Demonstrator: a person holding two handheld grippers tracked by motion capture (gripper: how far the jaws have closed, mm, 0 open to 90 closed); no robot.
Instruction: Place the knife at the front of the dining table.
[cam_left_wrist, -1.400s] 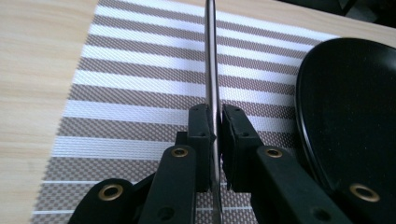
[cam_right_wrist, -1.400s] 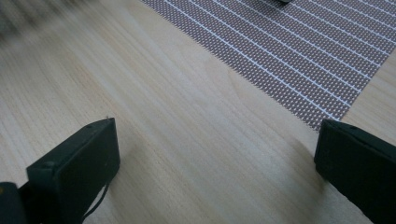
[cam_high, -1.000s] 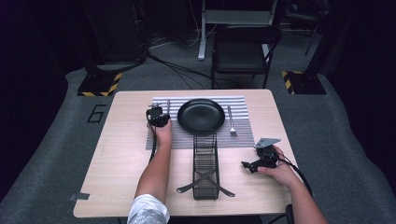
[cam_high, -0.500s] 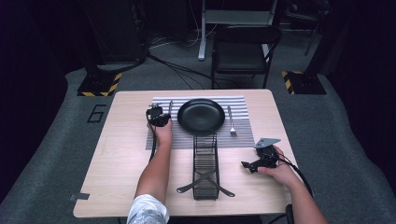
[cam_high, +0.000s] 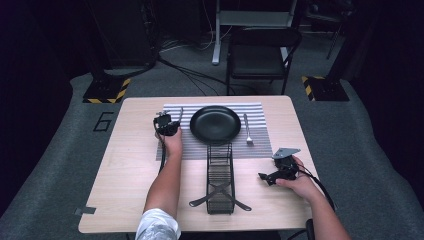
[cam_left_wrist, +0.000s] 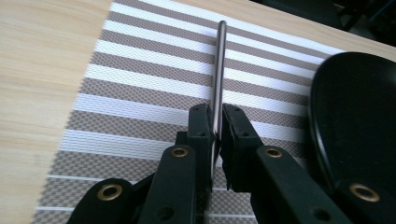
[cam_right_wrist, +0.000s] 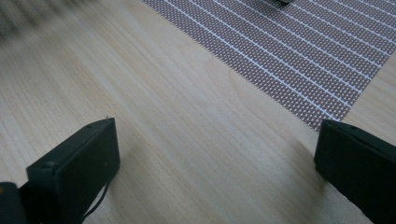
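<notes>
Almost nothing differs between the earlier high views and now. The left gripper (cam_high: 167, 125) sits at the same spot on the left part of the striped placemat (cam_high: 260, 145), its jaws closed on the thin metal utensil (cam_left_wrist: 216, 88) just left of the black plate (cam_high: 215, 124), and no shift of that utensil can be made out. The right gripper (cam_high: 265, 176) lies at the near right of the worktop (cam_high: 125, 170) exactly as before, jaws apart.
</notes>
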